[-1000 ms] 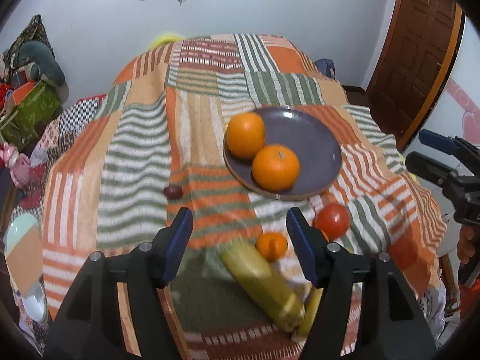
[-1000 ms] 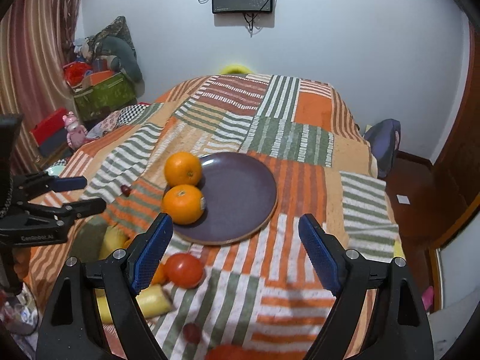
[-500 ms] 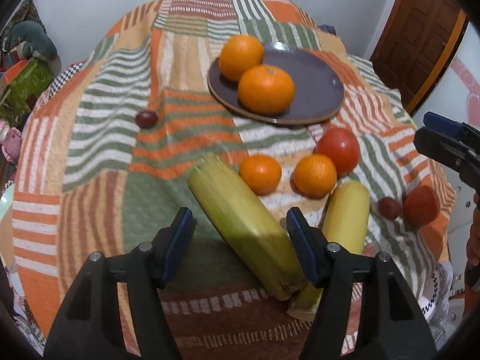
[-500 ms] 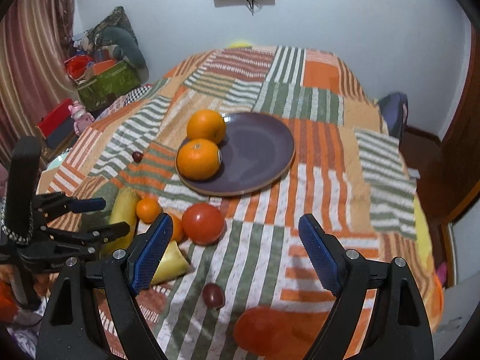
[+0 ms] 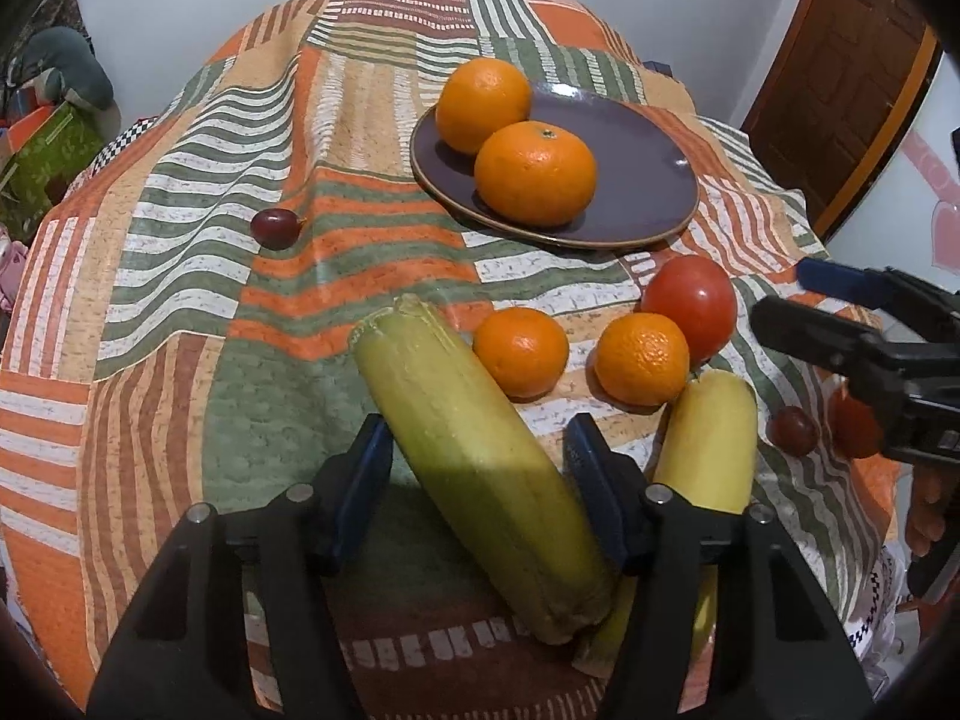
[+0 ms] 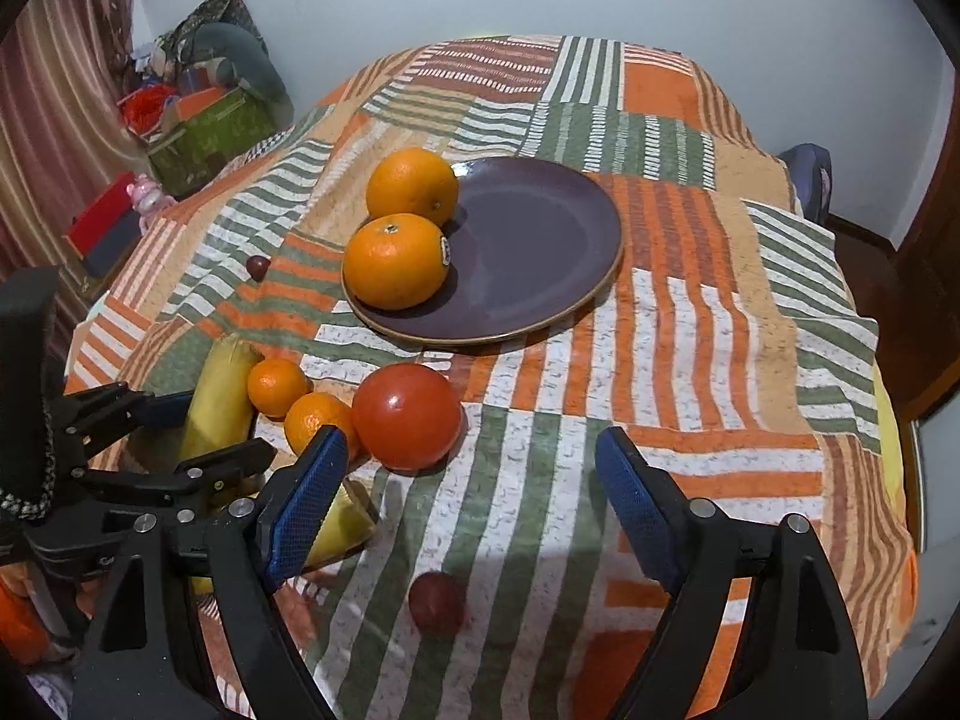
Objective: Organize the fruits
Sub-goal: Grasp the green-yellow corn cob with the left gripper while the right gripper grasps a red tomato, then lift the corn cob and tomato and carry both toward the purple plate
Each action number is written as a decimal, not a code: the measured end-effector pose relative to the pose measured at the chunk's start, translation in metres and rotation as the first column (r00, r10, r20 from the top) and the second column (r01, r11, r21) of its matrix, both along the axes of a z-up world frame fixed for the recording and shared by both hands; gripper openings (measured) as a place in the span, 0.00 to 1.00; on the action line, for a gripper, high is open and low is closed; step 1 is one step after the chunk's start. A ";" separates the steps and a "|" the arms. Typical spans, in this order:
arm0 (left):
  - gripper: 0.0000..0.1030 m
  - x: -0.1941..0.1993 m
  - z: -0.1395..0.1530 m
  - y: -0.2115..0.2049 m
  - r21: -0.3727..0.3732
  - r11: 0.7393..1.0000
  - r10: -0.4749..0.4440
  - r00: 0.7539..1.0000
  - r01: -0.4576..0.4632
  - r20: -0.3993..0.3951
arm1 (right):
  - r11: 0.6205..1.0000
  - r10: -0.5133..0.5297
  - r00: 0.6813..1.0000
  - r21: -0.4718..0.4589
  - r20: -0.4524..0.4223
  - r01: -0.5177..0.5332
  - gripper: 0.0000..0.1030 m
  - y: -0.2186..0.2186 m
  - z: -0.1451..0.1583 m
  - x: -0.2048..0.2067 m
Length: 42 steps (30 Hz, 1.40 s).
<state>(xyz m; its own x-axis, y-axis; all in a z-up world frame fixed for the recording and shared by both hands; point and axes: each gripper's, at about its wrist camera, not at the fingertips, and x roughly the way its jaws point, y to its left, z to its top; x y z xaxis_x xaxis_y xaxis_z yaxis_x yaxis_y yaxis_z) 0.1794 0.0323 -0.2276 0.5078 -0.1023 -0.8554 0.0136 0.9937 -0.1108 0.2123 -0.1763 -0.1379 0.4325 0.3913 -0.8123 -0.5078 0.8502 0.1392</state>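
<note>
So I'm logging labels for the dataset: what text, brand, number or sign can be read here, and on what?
Nothing legible.
Sticker on the front orange: print too small to read.
Green box beside the table: pattern only, blurred.
Left gripper and right gripper: no readable marking.

A desk under a striped patchwork cloth (image 6: 690,360) carries a purple plate (image 6: 540,252), two small oranges (image 5: 521,351) and a red tomato (image 6: 407,417) near it, two yellow corn cobs (image 5: 480,456) by the near edge, and dark grapes (image 5: 275,228) scattered well apart.
</note>
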 end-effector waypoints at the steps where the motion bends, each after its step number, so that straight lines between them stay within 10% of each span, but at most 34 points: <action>1: 0.54 0.000 0.001 0.003 -0.005 1.000 0.004 1.000 -0.004 0.002 | 1.000 0.005 1.000 -0.002 -0.006 -0.005 0.69 0.002 -0.001 0.002; 10: 0.42 -0.002 0.012 0.032 -0.011 1.000 0.026 0.999 -0.026 0.022 | 0.999 0.047 0.997 0.007 -0.054 -0.046 0.56 0.016 -0.014 0.009; 42: 0.40 0.005 0.003 0.027 -0.010 1.000 -0.010 1.000 0.010 0.001 | 0.994 0.054 0.992 0.102 -0.111 -0.042 0.62 0.024 -0.022 0.036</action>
